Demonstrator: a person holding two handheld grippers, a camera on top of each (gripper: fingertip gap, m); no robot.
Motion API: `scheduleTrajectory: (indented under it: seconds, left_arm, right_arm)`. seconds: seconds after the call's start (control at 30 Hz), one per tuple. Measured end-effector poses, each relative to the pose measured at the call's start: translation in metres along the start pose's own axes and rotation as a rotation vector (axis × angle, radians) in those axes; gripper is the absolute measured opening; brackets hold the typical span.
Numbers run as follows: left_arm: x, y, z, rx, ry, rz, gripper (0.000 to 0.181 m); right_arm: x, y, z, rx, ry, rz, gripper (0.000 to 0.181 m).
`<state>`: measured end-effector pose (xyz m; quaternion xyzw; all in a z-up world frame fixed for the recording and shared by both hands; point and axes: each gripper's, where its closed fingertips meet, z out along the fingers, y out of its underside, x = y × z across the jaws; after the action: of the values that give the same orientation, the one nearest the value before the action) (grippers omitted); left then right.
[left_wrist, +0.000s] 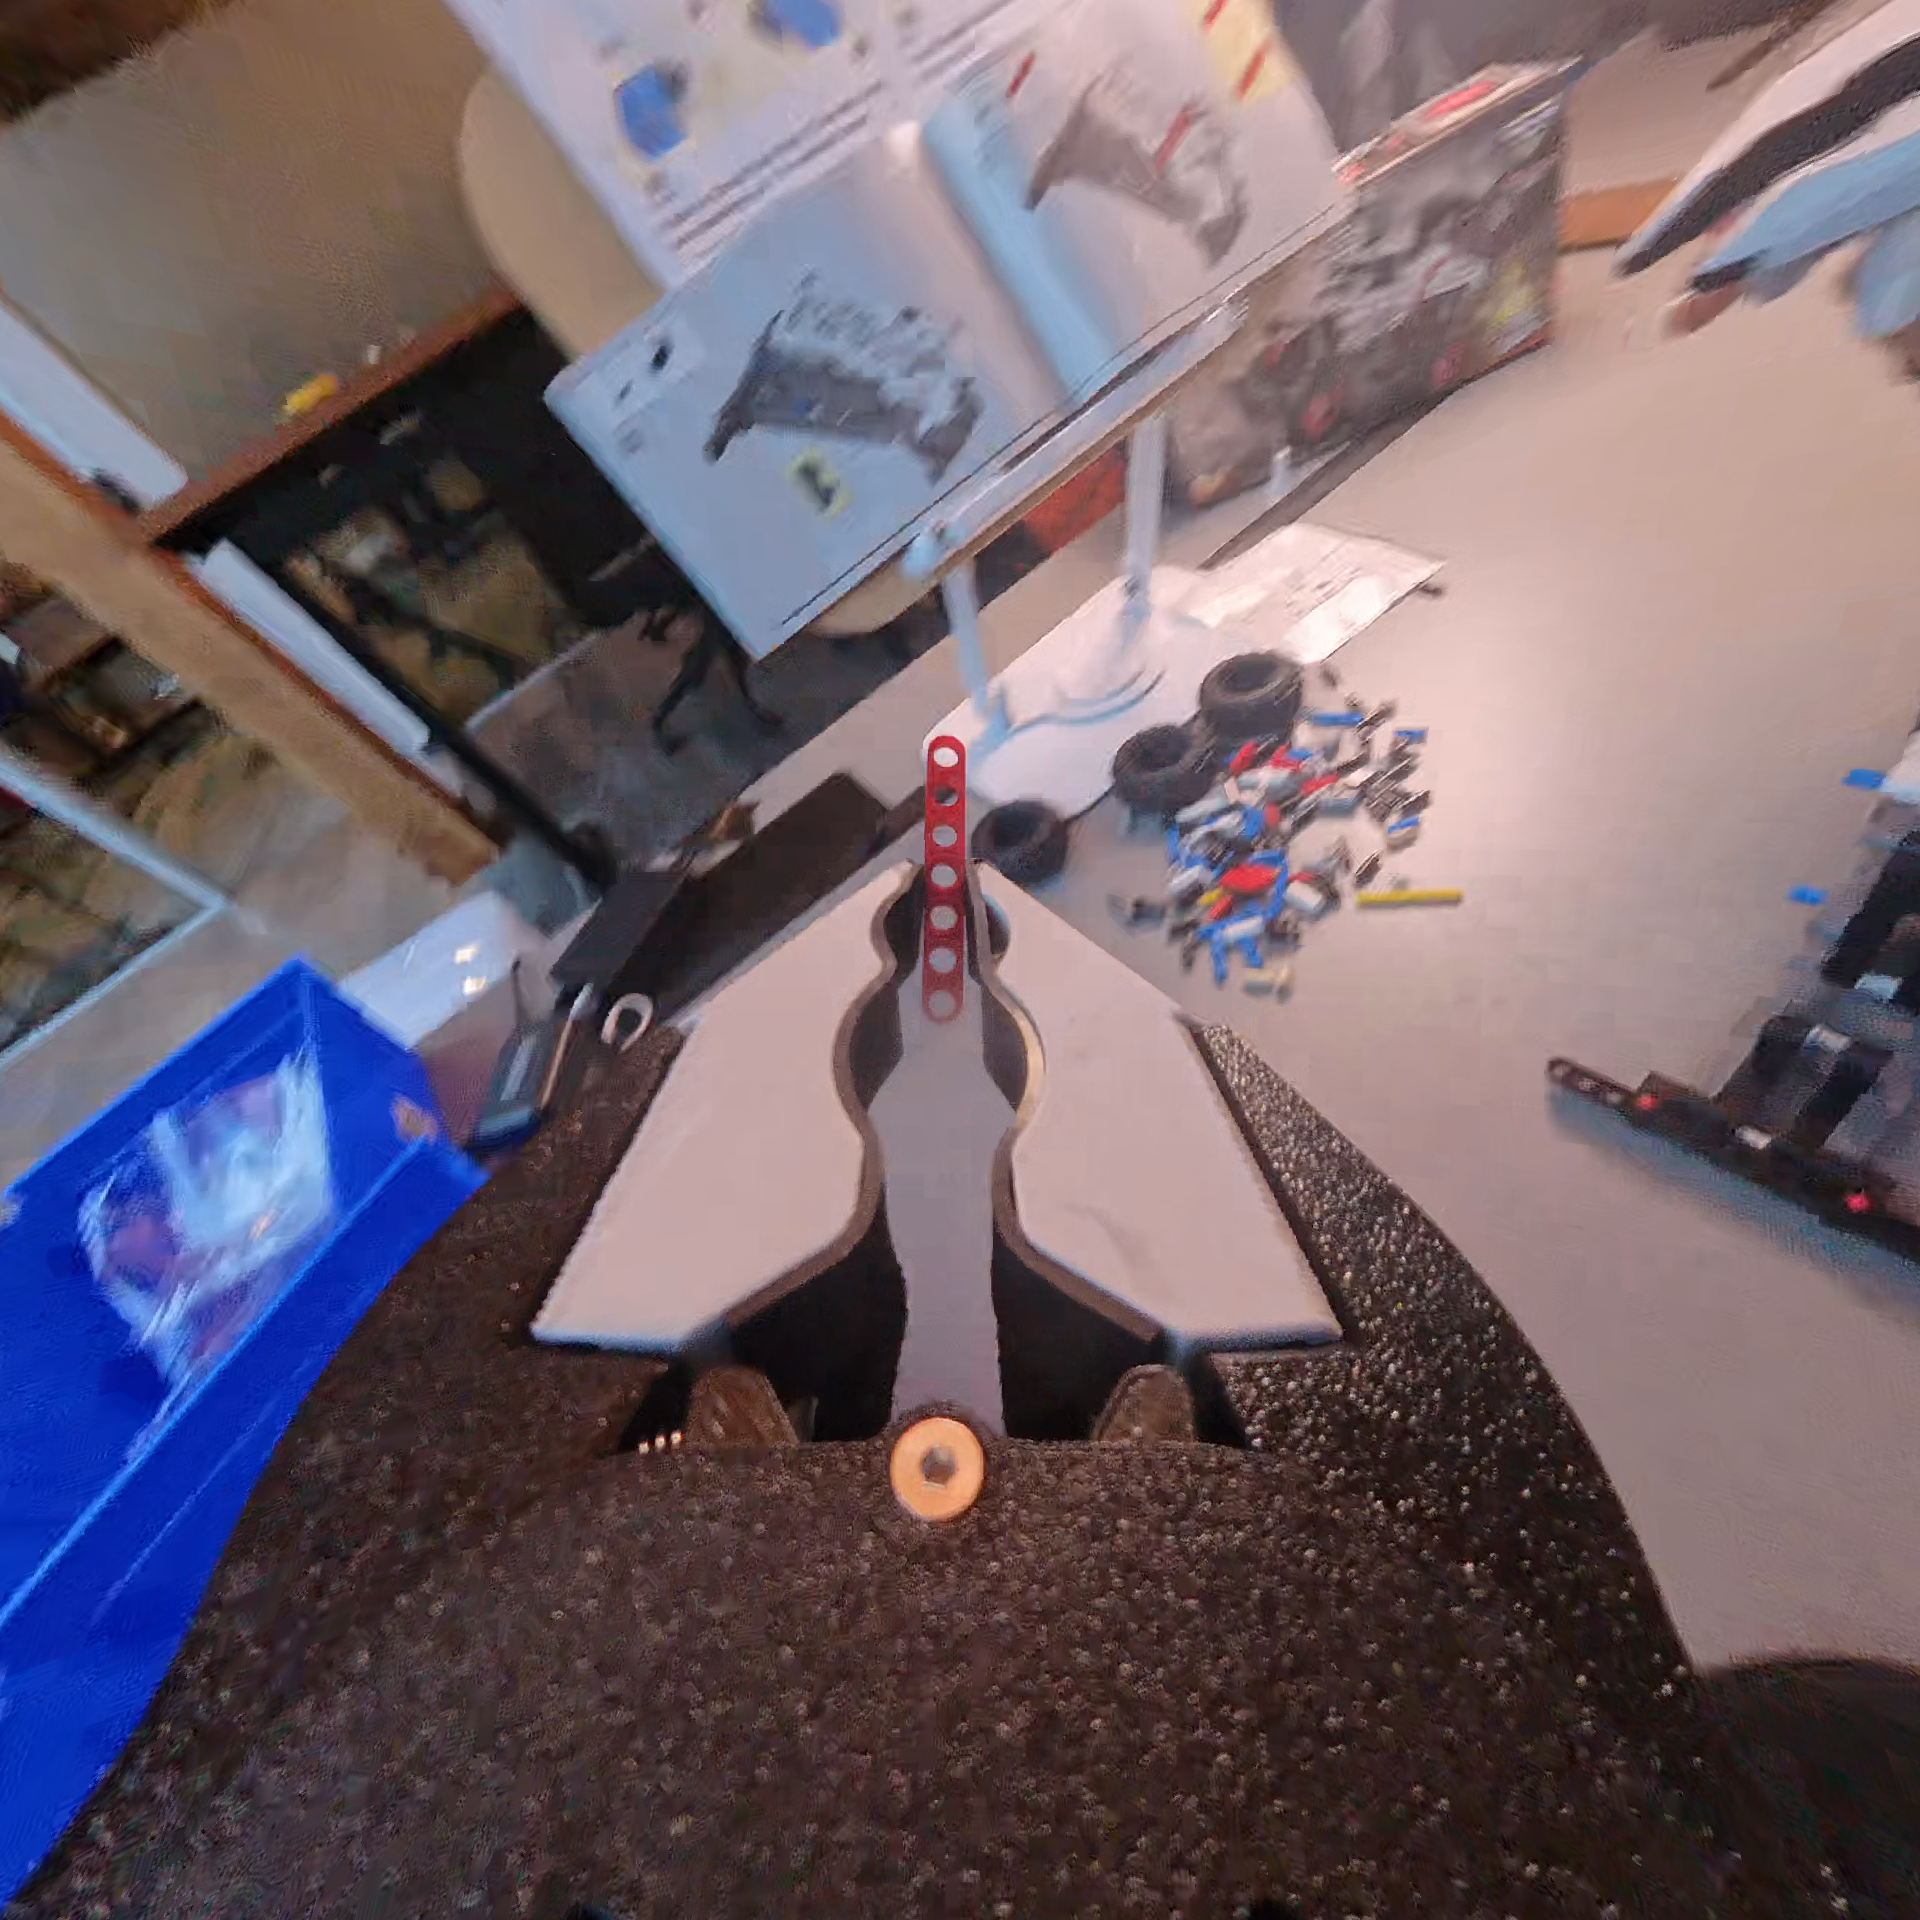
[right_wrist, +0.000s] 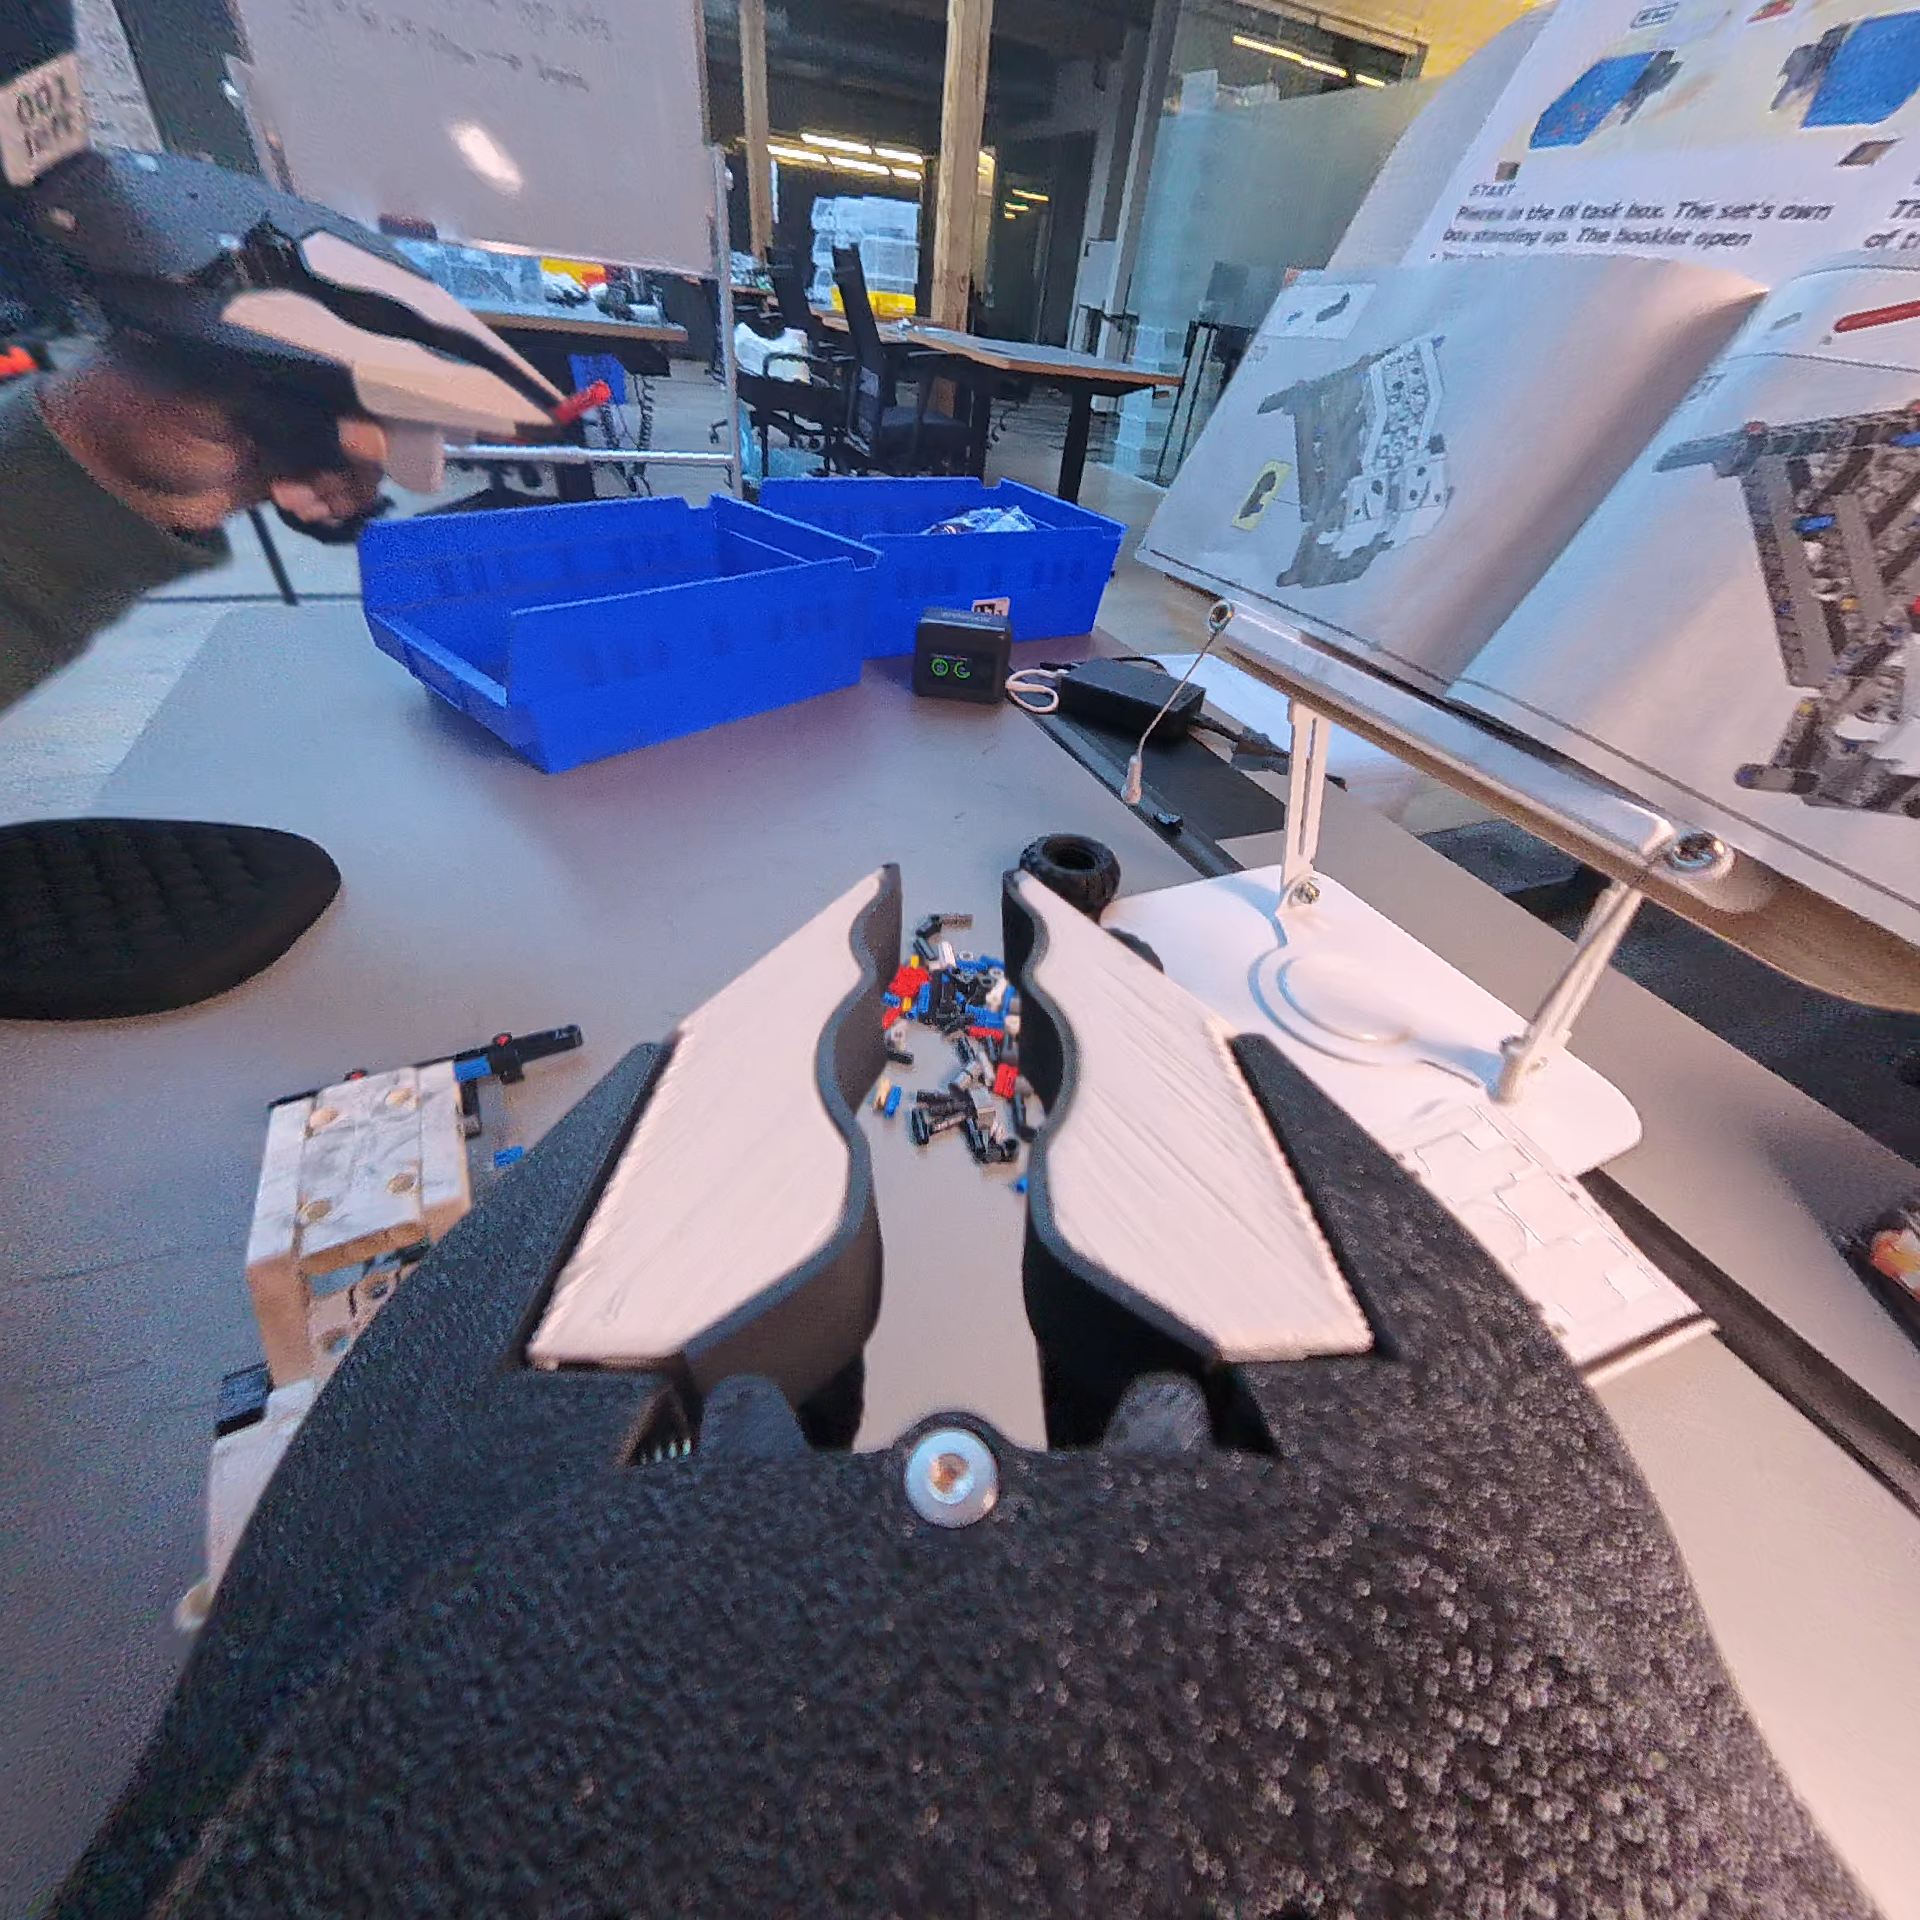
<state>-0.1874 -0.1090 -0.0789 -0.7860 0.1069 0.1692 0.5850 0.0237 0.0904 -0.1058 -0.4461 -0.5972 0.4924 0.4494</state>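
Jaws of the left gripper (left_wrist: 945, 883) are pinched nearly together on a red perforated beam (left_wrist: 944, 831), which stands up past the fingertips with its row of round holes facing the camera. In the right wrist view the same gripper (right_wrist: 540, 410) appears at upper left, raised well above the surface, a bit of red showing at its tip. Beyond the beam lie a small black tyre (left_wrist: 1023, 840), two more tyres (left_wrist: 1210, 727) and a loose heap of small building pieces (left_wrist: 1268, 862) in blue, red, black and grey, with a thin yellow rod (left_wrist: 1408, 896) beside it. A blue bin (left_wrist: 208, 1226) holding clear bags sits at lower left.

Jaws of the right gripper (right_wrist: 951, 894) stand apart and hold nothing; between them shows the pile of pieces (right_wrist: 956, 1039) on the grey surface (right_wrist: 582, 862), with a tyre (right_wrist: 1070, 868) just past the right fingertip. To the right stands a white book stand (right_wrist: 1351, 997) carrying an open instruction booklet (right_wrist: 1455, 468). To the left lies a partly built assembly (right_wrist: 353, 1174), and farther off two blue bins (right_wrist: 623, 623) and a black round pad (right_wrist: 145, 914).
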Motion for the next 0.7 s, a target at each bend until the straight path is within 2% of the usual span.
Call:
scheduleTrajectory:
  seconds: [0.1, 0.17, 0.27, 0.33, 0.4, 0.5, 0.6, 0.7]
  left_arm:
    - [-0.057, 0.052, -0.045, -0.188, -0.106, -0.204, 0.007]
    - [-0.071, 0.088, -0.063, -0.285, -0.080, -0.393, 0.007]
    - [-0.084, 0.128, -0.072, -0.337, -0.056, -0.639, 0.007]
    - [-0.086, 0.143, -0.072, -0.333, -0.029, -0.764, 0.008]
    - [-0.091, 0.157, -0.071, -0.354, -0.045, -0.800, 0.008]
    - [-0.092, 0.175, -0.070, -0.411, -0.079, -0.770, 0.008]
    - [-0.088, 0.178, -0.067, -0.417, -0.079, -0.750, 0.008]
    - [-0.086, 0.177, -0.065, -0.397, -0.087, -0.721, 0.011]
  right_arm:
    - [-0.002, 0.009, -0.027, -0.024, 0.081, -0.022, 0.009]
    - [-0.002, 0.017, -0.039, -0.044, 0.133, -0.039, 0.002]
    - [0.002, 0.028, -0.051, -0.106, 0.223, -0.089, 0.000]
    - [0.003, 0.030, -0.057, -0.134, 0.266, -0.129, 0.000]
    - [0.004, 0.031, -0.064, -0.155, 0.315, -0.157, 0.003]
    - [0.001, 0.034, -0.073, -0.164, 0.327, -0.140, 0.019]
    - [-0.002, 0.041, -0.079, -0.192, 0.325, -0.083, 0.043]
    - [-0.004, 0.047, -0.080, -0.211, 0.328, -0.032, 0.058]
